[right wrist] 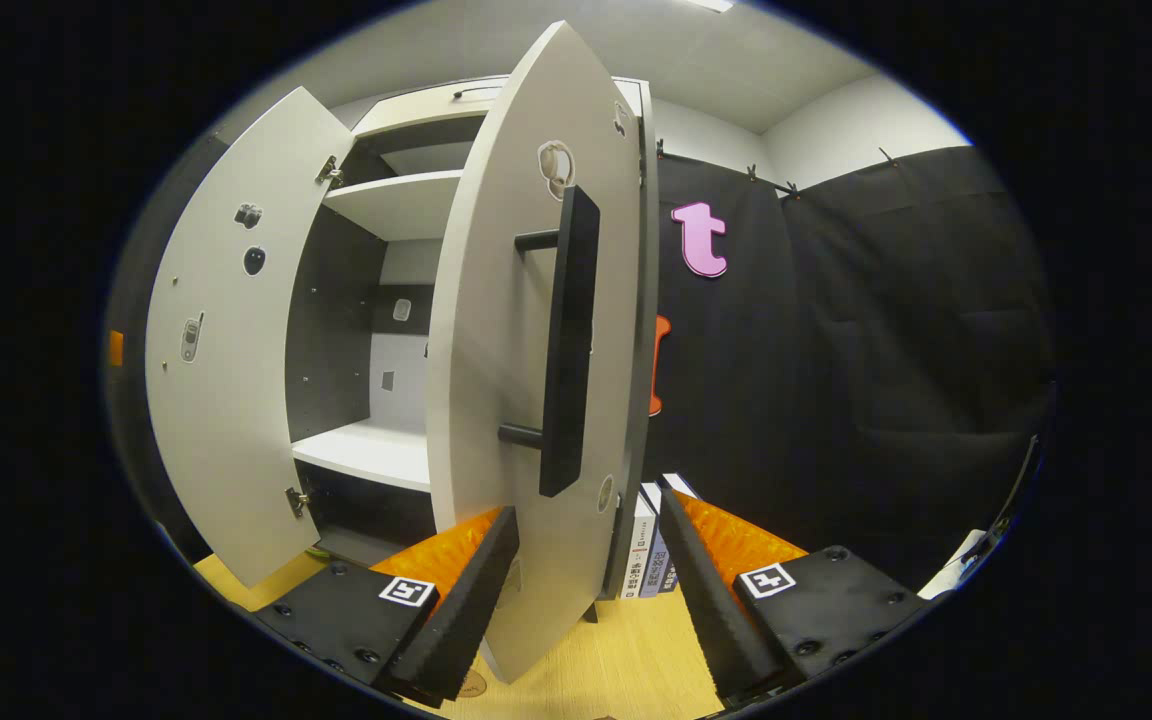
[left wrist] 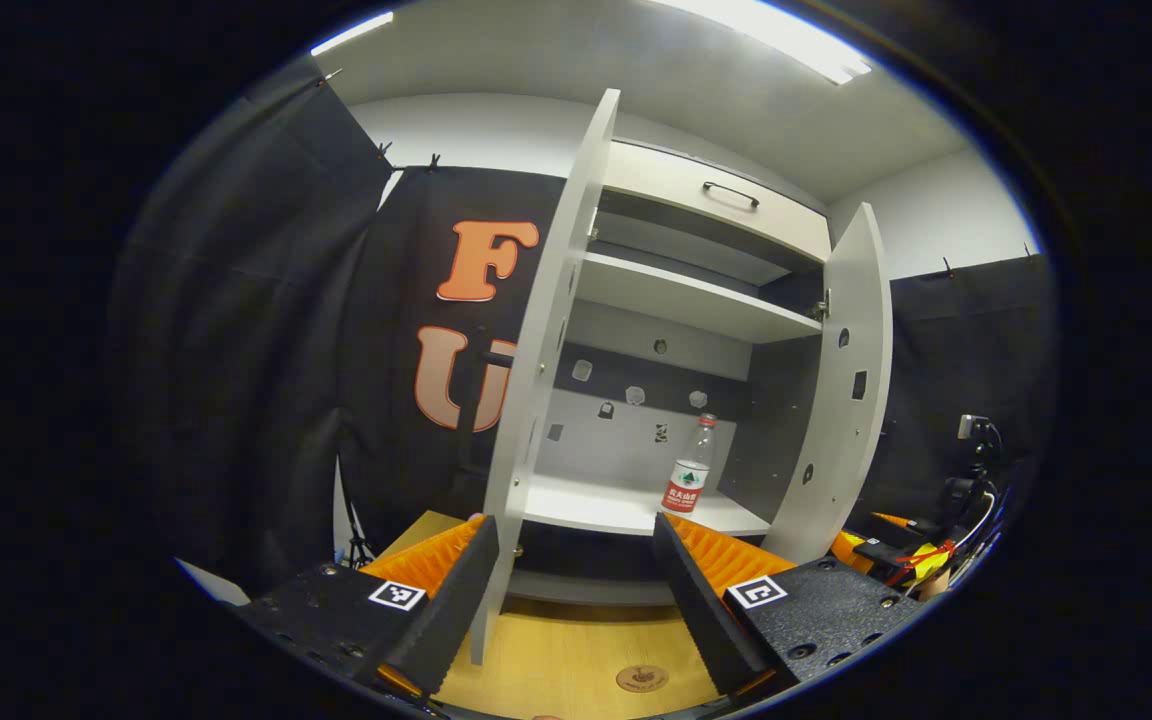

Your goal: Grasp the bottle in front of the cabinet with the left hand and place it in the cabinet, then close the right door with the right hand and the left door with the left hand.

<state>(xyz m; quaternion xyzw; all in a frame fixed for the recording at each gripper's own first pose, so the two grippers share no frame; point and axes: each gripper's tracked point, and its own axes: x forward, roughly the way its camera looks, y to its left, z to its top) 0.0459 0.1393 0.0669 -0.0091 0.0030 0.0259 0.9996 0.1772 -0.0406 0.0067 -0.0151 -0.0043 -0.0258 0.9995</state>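
In the left gripper view a clear bottle (left wrist: 689, 465) with a red label stands upright on the lower shelf (left wrist: 596, 505) of the white cabinet, toward its right side. Both doors hang open: the left door (left wrist: 541, 380) shows edge-on and the right door (left wrist: 836, 390) swings outward. My left gripper (left wrist: 576, 600) is open in front of the cabinet, the left door's lower edge close by its left finger. In the right gripper view my right gripper (right wrist: 586, 590) is open, with the right door (right wrist: 526, 400) and its black handle (right wrist: 568, 340) just ahead between the fingers. The left door (right wrist: 226, 350) stands wide open.
The cabinet stands on a wooden table (left wrist: 576, 660). An upper shelf (left wrist: 686, 295) and a drawer (left wrist: 716, 195) sit above. Several books (right wrist: 648, 545) stand to the right of the cabinet. Camera gear (left wrist: 971, 470) and orange-black equipment (left wrist: 896, 555) sit at the right.
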